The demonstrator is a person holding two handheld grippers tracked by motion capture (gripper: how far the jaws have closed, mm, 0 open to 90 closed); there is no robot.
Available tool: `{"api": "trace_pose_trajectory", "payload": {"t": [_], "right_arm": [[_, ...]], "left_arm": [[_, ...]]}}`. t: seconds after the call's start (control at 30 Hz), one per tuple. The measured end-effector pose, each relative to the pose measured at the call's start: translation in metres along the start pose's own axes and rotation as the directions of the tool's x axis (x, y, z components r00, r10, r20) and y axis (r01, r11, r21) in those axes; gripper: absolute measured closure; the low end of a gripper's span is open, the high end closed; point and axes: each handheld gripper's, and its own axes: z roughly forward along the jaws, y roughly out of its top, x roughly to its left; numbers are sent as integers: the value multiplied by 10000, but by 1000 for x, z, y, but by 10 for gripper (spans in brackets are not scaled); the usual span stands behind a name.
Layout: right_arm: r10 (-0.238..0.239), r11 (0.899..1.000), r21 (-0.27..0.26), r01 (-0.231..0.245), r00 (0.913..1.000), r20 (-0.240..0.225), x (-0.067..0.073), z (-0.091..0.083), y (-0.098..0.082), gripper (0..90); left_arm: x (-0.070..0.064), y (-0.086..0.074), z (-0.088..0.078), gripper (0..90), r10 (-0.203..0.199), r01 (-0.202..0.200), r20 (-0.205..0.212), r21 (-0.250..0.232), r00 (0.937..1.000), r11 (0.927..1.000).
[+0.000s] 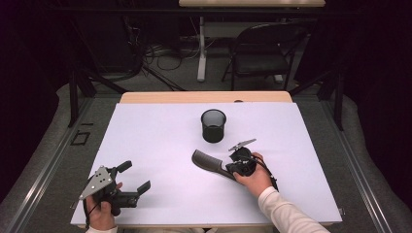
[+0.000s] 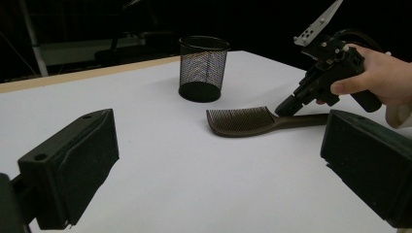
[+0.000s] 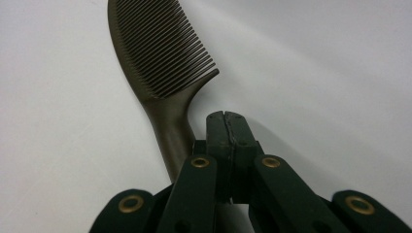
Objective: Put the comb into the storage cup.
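Though beside comb (image 1: 209, 164), mesh cup (image 1: 214, 125) apart.

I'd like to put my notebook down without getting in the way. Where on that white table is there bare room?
The far left of the white table, left of the mesh cup, is bare, and so is the far right corner beyond it. The near middle, between the left gripper and the comb, is free too. It is crowded by the comb, where the right gripper sits shut beside its handle.

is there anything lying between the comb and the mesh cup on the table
Nothing visible. The comb lies flat on the white table, and only bare surface separates its toothed end from the black mesh cup behind it. The right gripper, jaws shut, sits at the comb's handle, on the side away from the cup.
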Motion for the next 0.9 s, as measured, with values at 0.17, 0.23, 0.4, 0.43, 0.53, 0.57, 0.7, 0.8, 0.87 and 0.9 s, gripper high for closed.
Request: {"api": "trace_pose_trajectory", "payload": {"t": [0.17, 0.23, 0.4, 0.43, 0.53, 0.57, 0.7, 0.8, 0.87, 0.9], "right_arm": [[-39, 9999, 137, 41, 9999, -107, 5, -1, 0, 900], [-136, 9998, 122, 138, 9998, -130, 5, -1, -1, 900], [-127, 9998, 139, 129, 9998, -127, 5, -1, 0, 898], [-141, 9998, 164, 143, 9998, -108, 5, -1, 0, 892], [-162, 9997, 157, 163, 9998, -87, 4, -2, 1, 880], [-162, 9997, 157, 163, 9998, -87, 4, -2, 1, 880], [-175, 9998, 38, 175, 9998, -133, 3, -5, 2, 858], [-210, 9998, -48, 209, 9997, -140, 4, -8, 3, 840], [-251, 9996, -147, 249, 9995, -181, 4, -11, 5, 827], [-334, 9993, -194, 330, 9993, -194, 5, -13, 7, 811]], "left_arm": [[0, 0, 0, 4, -13, 13, 20, 6, 10000, 10000], [0, 0, 0, 4, -19, 19, 21, 4, 10000, 10000], [0, 0, 0, 4, -18, 18, 11, 1, 10000, 10000], [0, 0, 0, 4, -24, 24, -17, 6, 10000, 10000], [0, 0, 0, 4, -19, 19, 27, 8, 10000, 10000], [0, 0, 0, 4, -15, 15, 26, 10, 10000, 10000], [0, 0, 0, 4, -14, 14, 18, 7, 10000, 10000], [0, 0, 0, 4, -14, 14, -13, 11, 10000, 10000], [0, 0, 0, 4, -12, 12, -4, 13, 10000, 10000], [0, 0, 0, 4, -8, 8, -5, 14, 10000, 10000]]}}
